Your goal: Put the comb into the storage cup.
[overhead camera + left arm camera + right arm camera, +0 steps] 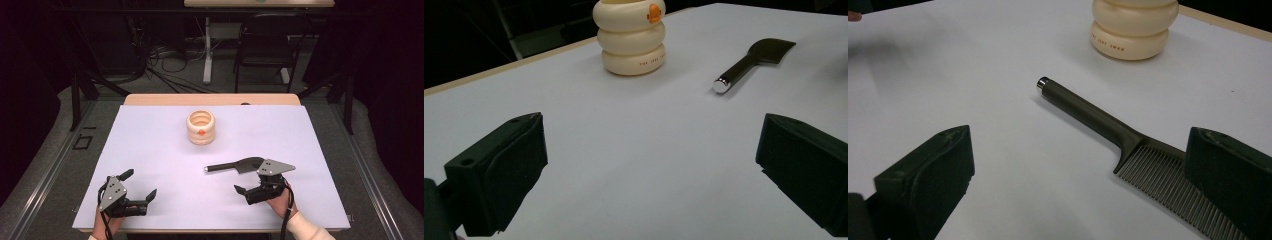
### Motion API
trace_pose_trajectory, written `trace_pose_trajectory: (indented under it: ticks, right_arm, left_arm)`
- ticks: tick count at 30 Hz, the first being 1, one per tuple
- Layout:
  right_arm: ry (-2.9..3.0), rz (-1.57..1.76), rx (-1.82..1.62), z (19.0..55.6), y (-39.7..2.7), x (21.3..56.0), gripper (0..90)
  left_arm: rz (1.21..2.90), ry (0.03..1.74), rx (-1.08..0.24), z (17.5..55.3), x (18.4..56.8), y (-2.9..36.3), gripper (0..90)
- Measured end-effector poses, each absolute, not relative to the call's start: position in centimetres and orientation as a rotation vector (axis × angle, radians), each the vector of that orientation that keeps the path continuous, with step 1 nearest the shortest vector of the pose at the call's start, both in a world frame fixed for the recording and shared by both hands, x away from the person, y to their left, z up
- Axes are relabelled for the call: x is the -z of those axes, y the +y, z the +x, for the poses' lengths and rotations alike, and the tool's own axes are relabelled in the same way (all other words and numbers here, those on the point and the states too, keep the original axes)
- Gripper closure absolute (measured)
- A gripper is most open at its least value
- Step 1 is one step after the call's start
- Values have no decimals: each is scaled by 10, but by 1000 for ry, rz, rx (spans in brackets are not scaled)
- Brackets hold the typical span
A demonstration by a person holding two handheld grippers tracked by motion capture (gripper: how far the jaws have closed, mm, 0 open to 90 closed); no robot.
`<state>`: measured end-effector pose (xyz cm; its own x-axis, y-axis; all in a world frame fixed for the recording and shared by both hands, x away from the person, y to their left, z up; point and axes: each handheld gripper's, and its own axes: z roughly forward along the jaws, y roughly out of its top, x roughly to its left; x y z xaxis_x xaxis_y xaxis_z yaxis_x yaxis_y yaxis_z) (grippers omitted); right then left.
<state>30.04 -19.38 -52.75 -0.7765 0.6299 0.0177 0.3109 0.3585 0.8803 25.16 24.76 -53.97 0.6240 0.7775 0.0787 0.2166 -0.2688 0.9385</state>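
A cream ribbed holder (pixel 200 127) with an orange dot stands upright toward the back of the white table; it also appears in the left gripper view (pixel 629 36) and the right gripper view (pixel 1133 27). A dark comb (pixel 234 166) with a silver-tipped handle lies flat right of centre, its handle pointing left (pixel 749 62) (pixel 1108 127). My left gripper (pixel 139 185) rests near the front left edge, open and holding nothing. My right gripper (pixel 247 192) sits just in front of the comb, open, with the comb's teeth beside its right jaw.
The white sheet (pixel 150 150) covers a wooden table whose far edge (pixel 210 99) is bare. Beyond it stand a black chair (pixel 265 50), a table leg and floor cables. Dark curtains close both sides.
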Motion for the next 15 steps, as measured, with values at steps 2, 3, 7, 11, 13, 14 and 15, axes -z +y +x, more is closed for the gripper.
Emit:
trace_pose_trajectory:
  ticks: [2,3,7,11,13,14,15]
  right_arm:
    - [2311,827,-1387,303,-191,527,0]
    - [2314,827,-1390,304,-190,527,0]
    - [2326,796,-1407,309,-184,525,0]
    - [2336,796,-1419,315,-180,524,0]
    - [2337,794,-1422,317,-177,524,0]
    - [2340,796,-1421,319,-176,524,0]
    - [2346,797,-1420,322,-173,524,0]
  left_arm:
    - [1802,805,-678,251,539,248,1]
    - [1800,806,-675,251,539,248,1]
    - [1801,812,-676,251,539,249,1]
    - [1807,804,-678,251,539,248,1]
    - [1803,801,-680,251,539,249,1]
    - [1803,805,-683,251,539,249,0]
    - [1799,809,-680,251,539,249,1]
